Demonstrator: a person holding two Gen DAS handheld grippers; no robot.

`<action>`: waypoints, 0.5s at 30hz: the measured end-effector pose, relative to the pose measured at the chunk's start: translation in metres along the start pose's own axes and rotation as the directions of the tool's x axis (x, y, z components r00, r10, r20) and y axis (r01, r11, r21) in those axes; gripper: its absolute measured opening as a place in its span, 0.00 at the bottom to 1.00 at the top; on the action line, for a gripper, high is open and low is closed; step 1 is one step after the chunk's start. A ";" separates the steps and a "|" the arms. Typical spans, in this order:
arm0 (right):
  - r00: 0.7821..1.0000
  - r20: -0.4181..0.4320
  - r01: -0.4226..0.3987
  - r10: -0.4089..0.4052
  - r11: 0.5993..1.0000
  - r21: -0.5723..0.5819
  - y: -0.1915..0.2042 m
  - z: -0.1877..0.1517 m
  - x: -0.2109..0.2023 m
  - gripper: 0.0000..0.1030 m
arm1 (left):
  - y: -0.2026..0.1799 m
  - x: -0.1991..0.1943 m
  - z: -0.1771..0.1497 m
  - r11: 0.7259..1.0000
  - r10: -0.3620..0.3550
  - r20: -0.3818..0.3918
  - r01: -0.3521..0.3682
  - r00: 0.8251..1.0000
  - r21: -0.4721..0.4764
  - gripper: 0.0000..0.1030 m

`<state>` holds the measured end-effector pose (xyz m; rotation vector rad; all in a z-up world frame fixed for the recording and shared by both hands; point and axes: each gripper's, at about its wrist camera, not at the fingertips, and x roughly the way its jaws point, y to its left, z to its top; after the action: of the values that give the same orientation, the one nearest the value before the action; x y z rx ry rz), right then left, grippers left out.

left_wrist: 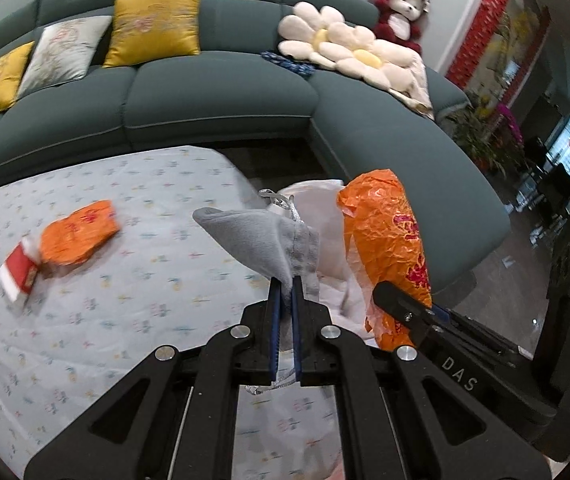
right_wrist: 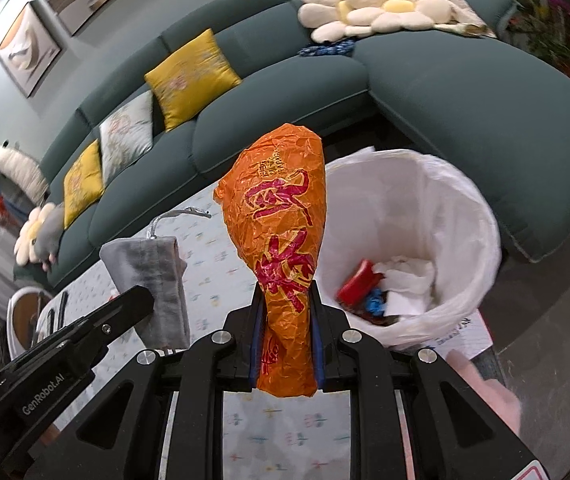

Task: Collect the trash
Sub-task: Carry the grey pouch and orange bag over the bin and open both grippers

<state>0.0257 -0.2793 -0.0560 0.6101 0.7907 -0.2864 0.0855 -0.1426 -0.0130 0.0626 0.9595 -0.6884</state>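
The left hand-held gripper (left_wrist: 285, 300) was clenched on a grey pouch (left_wrist: 261, 240), and the right hand-held gripper (right_wrist: 285, 308) was grasping an orange wrapper (right_wrist: 281, 232) near the lined trash bin (right_wrist: 465, 208), which already held some trash. One more orange wrapper (left_wrist: 79, 232) and a red box (left_wrist: 19, 274) were left on the desk (left_wrist: 125, 320).

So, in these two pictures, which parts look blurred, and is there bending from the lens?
Left wrist view: the red and white packet and the orange wrapper on the table are smeared, while the grey pouch stays sharp; the sofa curves strongly. Right wrist view: the held orange bag is crisp, the bin liner edge is blurred, and the picture corners are dark.
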 end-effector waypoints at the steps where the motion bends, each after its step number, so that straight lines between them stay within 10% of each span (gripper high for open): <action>1: 1.000 0.003 0.008 -0.008 1.000 0.015 -0.009 0.002 -0.001 0.18 | -0.007 0.005 0.003 1.000 -0.005 -0.006 0.005 1.000 0.011 0.04; 15: 0.997 -0.007 0.076 -0.076 0.990 0.117 -0.082 0.020 0.008 0.18 | -0.061 0.067 0.040 0.997 -0.070 -0.072 0.072 0.995 0.025 0.12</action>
<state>0.0050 -0.3562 -0.0838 0.6915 0.8042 -0.4040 0.1064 -0.2386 -0.0260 0.0778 1.0246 -0.7696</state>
